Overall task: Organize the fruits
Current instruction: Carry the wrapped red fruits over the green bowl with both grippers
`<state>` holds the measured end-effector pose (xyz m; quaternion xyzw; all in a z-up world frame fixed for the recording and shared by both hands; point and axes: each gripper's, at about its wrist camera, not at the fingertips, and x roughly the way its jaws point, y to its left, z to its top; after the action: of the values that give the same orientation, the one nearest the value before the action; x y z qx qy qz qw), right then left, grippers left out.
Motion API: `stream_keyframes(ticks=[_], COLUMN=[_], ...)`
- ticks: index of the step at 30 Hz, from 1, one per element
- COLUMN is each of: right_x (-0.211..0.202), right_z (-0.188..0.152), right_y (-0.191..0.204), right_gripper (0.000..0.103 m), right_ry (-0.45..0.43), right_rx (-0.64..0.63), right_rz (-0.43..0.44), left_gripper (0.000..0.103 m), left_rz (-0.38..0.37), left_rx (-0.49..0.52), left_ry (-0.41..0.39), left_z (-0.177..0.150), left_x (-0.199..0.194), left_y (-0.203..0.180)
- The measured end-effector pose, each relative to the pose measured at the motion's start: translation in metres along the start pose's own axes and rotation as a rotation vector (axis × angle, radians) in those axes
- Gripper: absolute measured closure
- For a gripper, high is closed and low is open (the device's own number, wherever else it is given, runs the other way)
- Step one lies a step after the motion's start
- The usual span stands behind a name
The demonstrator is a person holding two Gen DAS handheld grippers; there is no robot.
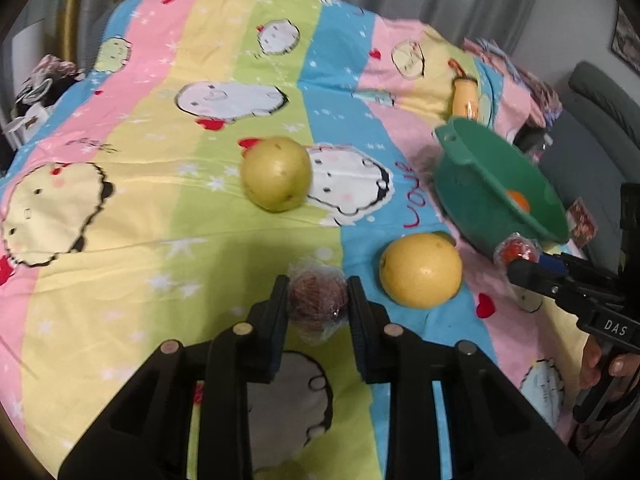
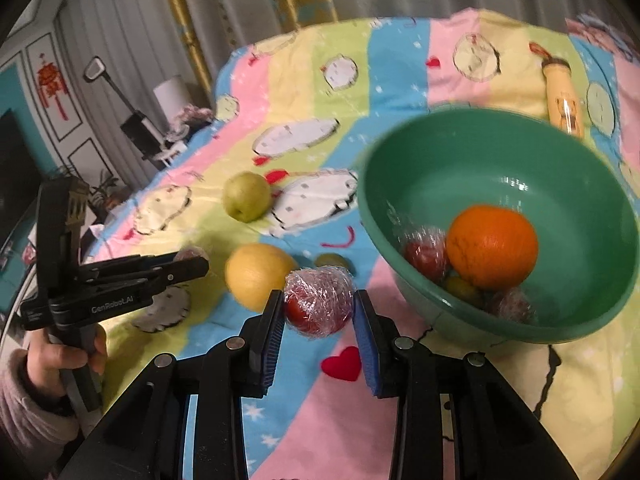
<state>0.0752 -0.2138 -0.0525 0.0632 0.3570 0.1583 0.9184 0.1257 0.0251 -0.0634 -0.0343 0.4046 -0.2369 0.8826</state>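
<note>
My left gripper [image 1: 318,302] is shut on a dark red fruit in plastic wrap [image 1: 317,304], held above the striped bedsheet. My right gripper [image 2: 319,307] is shut on a red wrapped fruit [image 2: 319,306], just left of the green bowl [image 2: 592,184]. The bowl holds an orange [image 2: 492,246], a red wrapped fruit [image 2: 426,254], a small green fruit [image 2: 462,289] and another wrapped fruit [image 2: 514,305]. On the sheet lie a green pear [image 1: 276,174], a yellow citrus [image 1: 420,270] and a small green fruit [image 2: 332,260]. The right gripper also shows in the left wrist view [image 1: 516,258], next to the bowl [image 1: 472,184].
A cream bottle [image 2: 562,94] lies on the sheet beyond the bowl. The bed's far edge meets grey curtains. A dark sofa [image 1: 600,128] stands at the right, and a small table with a lamp [image 2: 168,92] at the left. The left gripper [image 2: 188,266] shows left of the citrus.
</note>
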Motion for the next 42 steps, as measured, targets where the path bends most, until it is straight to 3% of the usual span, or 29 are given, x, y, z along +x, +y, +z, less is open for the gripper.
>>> stream_keyframes(ticks=[10, 16, 20, 28, 34, 42], right_x=[-0.056, -0.084, -0.095, -0.086, -0.075, -0.073], right_z=[0.013, 0.016, 0.016, 0.017, 0.017, 0.017], right_y=[-0.004, -0.039, -0.064, -0.088, -0.106, -0.114], right_gripper=[0.067, 0.067, 0.067, 0.067, 0.067, 0.067], right_ry=[-0.150, -0.206, -0.223, -0.200, -0.174, -0.170], right_rx=[-0.014, 0.053, 0.105, 0.144, 0.180, 0.207], right_rz=[-0.003, -0.090, -0.122, -0.156, -0.172, -0.159], left_gripper=[0.075, 0.075, 0.075, 0.075, 0.075, 0.074], left_rz=[-0.101, -0.175, -0.213, -0.183, -0.120, -0.094], left_rx=[0.046, 0.121, 0.162, 0.249, 0.280, 0.279], left_ry=[-0.097, -0.104, -0.066, 0.017, 0.075, 0.091], left_z=[0.030, 0.057, 0.073, 0.087, 0.090, 0.088], left_x=[-0.040, -0.031, -0.009, 0.035, 0.066, 0.080], left_y=[-0.043, -0.095, -0.131, -0.178, -0.192, -0.197])
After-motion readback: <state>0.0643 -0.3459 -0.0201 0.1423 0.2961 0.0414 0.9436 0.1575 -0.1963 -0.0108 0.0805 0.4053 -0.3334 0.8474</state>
